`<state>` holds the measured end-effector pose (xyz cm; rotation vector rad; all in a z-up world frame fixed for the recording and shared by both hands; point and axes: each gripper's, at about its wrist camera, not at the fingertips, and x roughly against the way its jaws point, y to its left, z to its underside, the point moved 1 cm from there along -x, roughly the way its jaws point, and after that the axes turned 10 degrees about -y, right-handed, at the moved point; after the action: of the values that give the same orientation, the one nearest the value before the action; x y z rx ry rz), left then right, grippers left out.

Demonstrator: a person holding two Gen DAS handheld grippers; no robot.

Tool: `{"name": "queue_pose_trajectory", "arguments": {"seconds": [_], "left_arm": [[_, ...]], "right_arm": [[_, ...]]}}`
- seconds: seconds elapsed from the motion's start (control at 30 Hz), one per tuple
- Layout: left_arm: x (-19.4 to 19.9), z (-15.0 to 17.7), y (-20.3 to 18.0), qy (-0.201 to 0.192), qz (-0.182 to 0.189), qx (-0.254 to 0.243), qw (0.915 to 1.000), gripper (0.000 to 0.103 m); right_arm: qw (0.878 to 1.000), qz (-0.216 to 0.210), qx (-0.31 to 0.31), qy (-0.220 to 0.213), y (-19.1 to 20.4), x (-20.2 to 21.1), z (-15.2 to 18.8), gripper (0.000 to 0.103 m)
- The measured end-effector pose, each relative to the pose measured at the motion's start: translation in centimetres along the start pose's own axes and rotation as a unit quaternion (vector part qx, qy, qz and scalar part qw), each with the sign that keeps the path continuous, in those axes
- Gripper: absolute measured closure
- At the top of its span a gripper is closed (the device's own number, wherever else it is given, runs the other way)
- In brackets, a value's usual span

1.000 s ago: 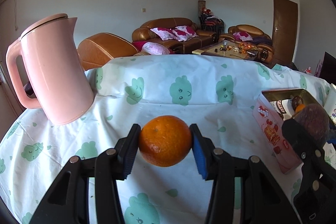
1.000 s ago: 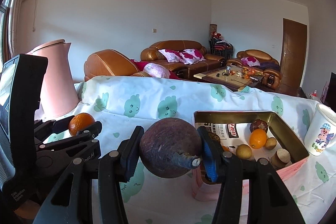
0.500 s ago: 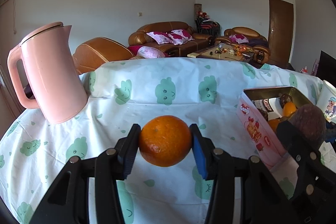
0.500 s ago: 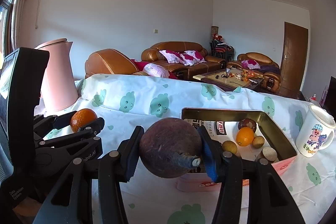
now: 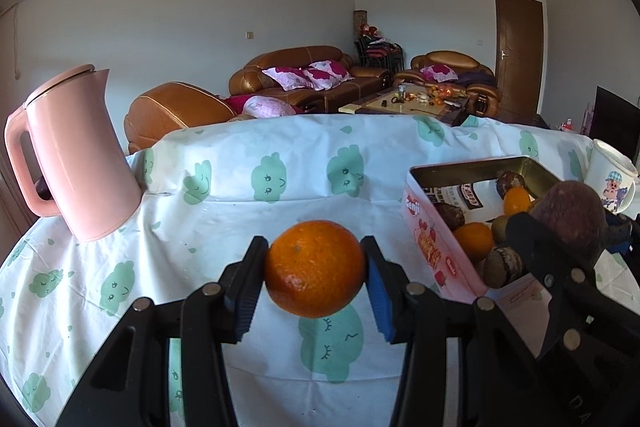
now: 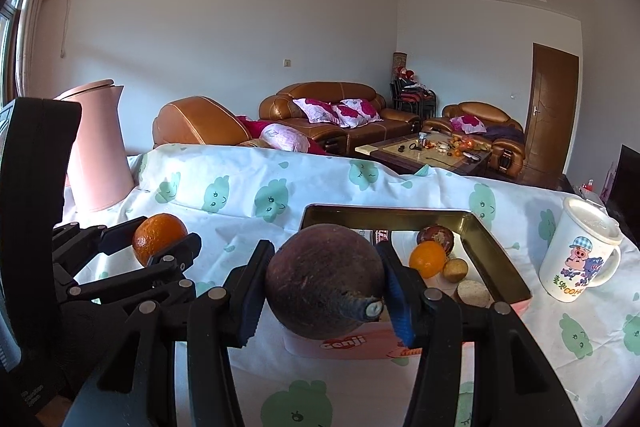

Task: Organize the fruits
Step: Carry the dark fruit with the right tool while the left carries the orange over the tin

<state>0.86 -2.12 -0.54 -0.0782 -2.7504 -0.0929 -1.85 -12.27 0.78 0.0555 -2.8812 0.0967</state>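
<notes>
My left gripper point(image 5: 314, 277) is shut on an orange point(image 5: 315, 268), held above the tablecloth left of the pink tin box point(image 5: 436, 251). In the right wrist view that same orange point(image 6: 159, 239) and the left gripper point(image 6: 162, 245) show at the left. My right gripper point(image 6: 326, 291) is shut on a dark brown round fruit point(image 6: 324, 279) with a stub stem, just before the near wall of the tin box point(image 6: 496, 259). Inside the tin lie an orange point(image 6: 427, 259), a dark fruit point(image 6: 435, 239) and small brown fruits point(image 6: 456, 269).
A pink kettle point(image 5: 76, 155) stands at the table's left back. A white cartoon mug point(image 6: 580, 255) stands right of the tin. The table wears a white cloth with green cloud prints point(image 5: 256, 179). Sofas and a coffee table lie beyond.
Both grippers have moved across the table with their fruits still held. The tin box now sits closer and more to the left in both views; the kettle has drawn away.
</notes>
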Motion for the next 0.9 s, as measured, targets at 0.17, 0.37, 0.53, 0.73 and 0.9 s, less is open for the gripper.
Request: {"name": "queue_pose_trajectory", "arguments": {"seconds": [0.17,0.37,0.53,0.73,0.9], "left_arm": [[0.2,0.0,-1.0,-0.001,0.005,-0.003,1.0000,0.054],[0.7,0.0,-2.6,-0.003,0.013,-0.006,0.9999,0.054],[1.1,-0.4,-5.1,-0.012,0.037,-0.019,0.9991,0.054],[1.0,-1.5,-8.5,-0.016,0.070,-0.020,0.9972,0.054],[0.3,-2.3,-11.0,-0.019,0.095,-0.018,0.9951,0.054]], "right_arm": [[1.000,0.004,0.005,-0.002,-1.1,0.3,0.0,0.049],[1.000,0.012,0.002,-0.004,-3.0,0.9,0.1,0.049],[0.999,0.029,-0.008,-0.011,-5.2,1.5,-0.1,0.049],[0.997,0.064,-0.031,-0.015,-8.3,1.7,-0.4,0.049],[0.994,0.101,-0.036,-0.018,-10.8,1.8,-0.6,0.049]]}}
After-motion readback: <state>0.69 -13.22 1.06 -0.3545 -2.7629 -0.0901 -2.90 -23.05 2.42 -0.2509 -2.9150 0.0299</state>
